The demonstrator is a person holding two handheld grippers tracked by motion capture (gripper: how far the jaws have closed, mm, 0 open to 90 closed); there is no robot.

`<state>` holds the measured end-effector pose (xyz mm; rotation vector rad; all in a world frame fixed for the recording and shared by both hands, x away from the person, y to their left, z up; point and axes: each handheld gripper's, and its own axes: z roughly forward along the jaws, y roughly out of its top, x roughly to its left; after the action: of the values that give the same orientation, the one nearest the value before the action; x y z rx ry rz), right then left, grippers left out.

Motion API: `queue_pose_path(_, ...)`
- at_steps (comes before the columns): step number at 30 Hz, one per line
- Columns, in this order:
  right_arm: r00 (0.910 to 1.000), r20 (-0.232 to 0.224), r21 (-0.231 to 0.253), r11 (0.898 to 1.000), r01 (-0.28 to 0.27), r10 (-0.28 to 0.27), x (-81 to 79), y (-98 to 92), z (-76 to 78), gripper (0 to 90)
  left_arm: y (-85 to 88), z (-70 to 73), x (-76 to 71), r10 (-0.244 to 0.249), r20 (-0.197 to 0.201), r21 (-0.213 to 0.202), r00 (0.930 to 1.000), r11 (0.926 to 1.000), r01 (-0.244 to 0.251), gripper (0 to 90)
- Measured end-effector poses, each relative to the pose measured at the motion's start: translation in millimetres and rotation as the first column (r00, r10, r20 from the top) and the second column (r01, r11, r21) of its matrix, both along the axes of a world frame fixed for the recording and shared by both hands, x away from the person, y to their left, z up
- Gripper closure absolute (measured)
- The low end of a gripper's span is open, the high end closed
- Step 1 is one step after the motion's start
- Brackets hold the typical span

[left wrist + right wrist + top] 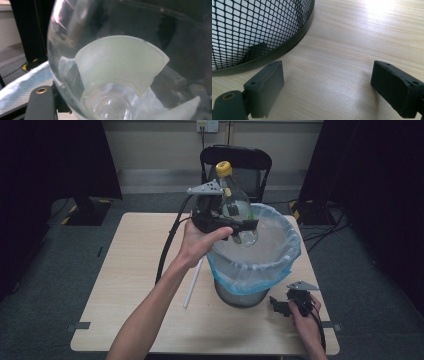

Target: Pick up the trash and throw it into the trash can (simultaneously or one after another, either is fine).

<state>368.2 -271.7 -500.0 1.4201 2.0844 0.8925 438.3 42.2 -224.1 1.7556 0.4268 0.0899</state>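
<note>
The left gripper (239, 226) clamps a clear plastic bottle (235, 205) with a yellow cap above the lined mesh bin (280, 265); released now, it could strike the rim and tumble onto the table (135, 270); the right gripper (327, 87) rests wide open, empty, beside the bin's base.

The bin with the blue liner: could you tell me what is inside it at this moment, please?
In the high view the bin shows only pale liner inside. The clear bottle in the left gripper hangs over its rim and covers part of the inside; the bottom is hidden.
</note>
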Motion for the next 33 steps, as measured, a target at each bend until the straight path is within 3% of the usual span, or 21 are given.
queue_pose_path(3, 1.0000, -0.001, 0.000, 1.000, 0.001, -0.001, -0.1, 0.0, 0.0, 10.4, -2.0, -0.2, 0.4, -0.010, -0.014, -0.017, 0.9998, 0.9998, 0.010, 22.5)
queue_pose_path(5, 1.0000, -0.001, 0.000, 1.000, 0.001, -0.001, 0.0, 0.0, 0.0, 10.4, -4.2, -0.1, -0.3, -0.006, -0.017, -0.005, 0.9998, 1.0000, 0.006, 18.1)
queue_pose_path(7, 1.0000, -0.001, 0.000, 1.000, 0.001, -0.001, 0.0, 0.0, 0.0, 10.4, -1.3, 2.3, -1.1, -0.033, -0.005, -0.045, 0.9995, 0.9984, 0.032, 23.1)
queue_pose_path(8, 1.0000, -0.001, 0.000, 1.000, 0.001, -0.001, -0.1, 0.0, 0.0, 10.4, -2.3, 4.7, -3.7, -0.014, 0.032, 0.007, 0.9994, 0.9999, 0.013, 22.6)
queue_pose_path(9, 1.0000, -0.001, 0.000, 1.000, 0.001, -0.001, 0.0, 0.0, 0.0, 10.3, -3.7, 4.9, -5.6, 0.006, 0.056, 0.007, 0.9984, 1.0000, -0.006, 27.1)
queue_pose_path(10, 1.0000, -0.001, 0.000, 1.000, 0.001, -0.001, -0.1, 0.0, 0.0, 10.4, -4.3, 5.3, -4.5, 0.048, 0.037, 0.036, 0.9982, 0.9981, -0.049, 11.1)
queue_pose_path(11, 1.0000, 0.000, 0.000, 1.000, 0.000, 0.000, 0.0, 0.0, 0.0, 10.4, -4.3, 5.3, -4.5, 0.048, 0.037, 0.036, 0.9982, 0.9981, -0.049, 9.6)
queue_pose_path(12, 1.0000, -0.001, 0.000, 1.000, 0.001, -0.001, -0.1, 0.1, 0.0, 10.3, 1.1, 4.8, -2.7, 0.004, 0.039, -0.015, 0.9992, 0.9999, -0.003, 25.1)
queue_pose_path(13, 1.0000, 0.001, 0.000, 1.000, 0.000, 0.000, -0.1, 0.1, -0.2, 10.7, 3.5, 4.9, -2.1, 0.005, 0.038, -0.029, 0.9993, 0.9996, -0.003, 25.9)
queue_pose_path(14, 1.0000, 0.002, 0.000, 1.000, -0.006, 0.006, -0.1, -0.5, -0.2, 10.9, 5.5, 5.3, -1.5, 0.027, 0.036, -0.021, 0.9990, 0.9994, -0.027, 16.8)
queue_pose_path(15, 1.0000, 0.002, 0.000, 1.000, -0.008, 0.008, 0.2, -0.2, 0.1, 10.7, 5.5, 5.3, -1.5, 0.027, 0.036, -0.021, 0.9990, 0.9994, -0.027, 15.2)
queue_pose_path(18, 1.0000, 0.001, 0.000, 1.000, -0.009, 0.009, 0.1, -0.6, 0.0, 10.7, 12.3, 4.3, -0.1, 0.038, 0.044, -0.015, 0.9983, 0.9992, -0.037, 16.2)
queue_pose_path(21, 1.0000, 0.001, -0.001, 1.000, -0.010, 0.010, 0.2, -0.4, -0.2, 10.6, 22.3, 4.0, 0.8, 0.060, 0.046, -0.036, 0.9972, 0.9977, -0.058, 16.2)
queue_pose_path(33, 0.9999, 0.001, 0.000, 1.000, -0.011, 0.011, 0.3, -0.7, -0.1, 10.5, 38.4, 1.5, 2.3, 0.093, 0.057, -0.045, 0.9940, 0.9949, -0.091, 17.9)
